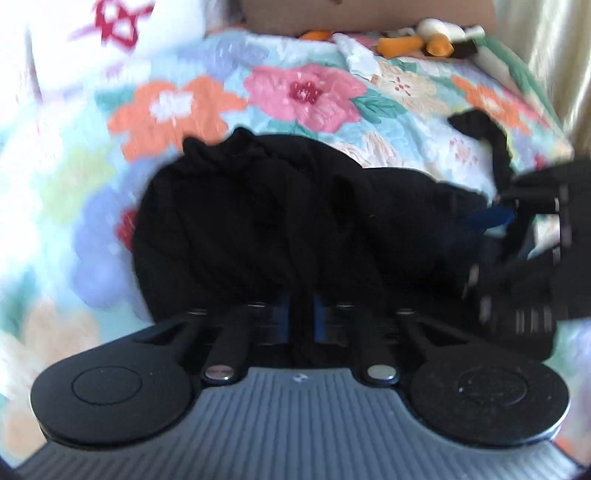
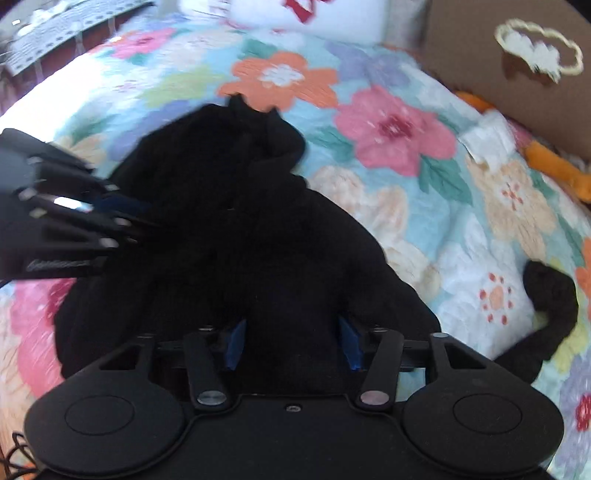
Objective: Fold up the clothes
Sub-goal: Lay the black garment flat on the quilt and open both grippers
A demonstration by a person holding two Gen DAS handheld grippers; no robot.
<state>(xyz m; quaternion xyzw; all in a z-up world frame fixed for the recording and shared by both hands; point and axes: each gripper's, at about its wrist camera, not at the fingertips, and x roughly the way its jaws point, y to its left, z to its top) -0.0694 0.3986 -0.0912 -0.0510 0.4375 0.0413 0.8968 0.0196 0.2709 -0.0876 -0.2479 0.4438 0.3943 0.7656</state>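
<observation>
A black garment [image 1: 258, 221] [image 2: 240, 221] lies crumpled in a heap on a floral quilt [image 1: 303, 92] [image 2: 399, 129]. My left gripper [image 1: 301, 317] is at the heap's near edge, its jaws almost together with a thin fold of black cloth pinched between the blue pads. The right wrist view shows this left gripper [image 2: 144, 218] coming in from the left. My right gripper [image 2: 291, 343] has its blue pads [image 2: 236, 343] pressed on a thick bunch of the cloth. From the left wrist it shows as the right gripper [image 1: 495, 225] at the heap's right end. A black sleeve [image 1: 480, 125] [image 2: 550, 295] trails out to the right.
A white pillow with a red pattern [image 1: 110, 29] [image 2: 314, 14] lies at the head of the bed. A cardboard box [image 2: 480, 74] stands at the far right, with orange items [image 1: 399, 44] [image 2: 554, 162] and a crumpled white piece [image 1: 358, 55] [image 2: 487, 140] beside it.
</observation>
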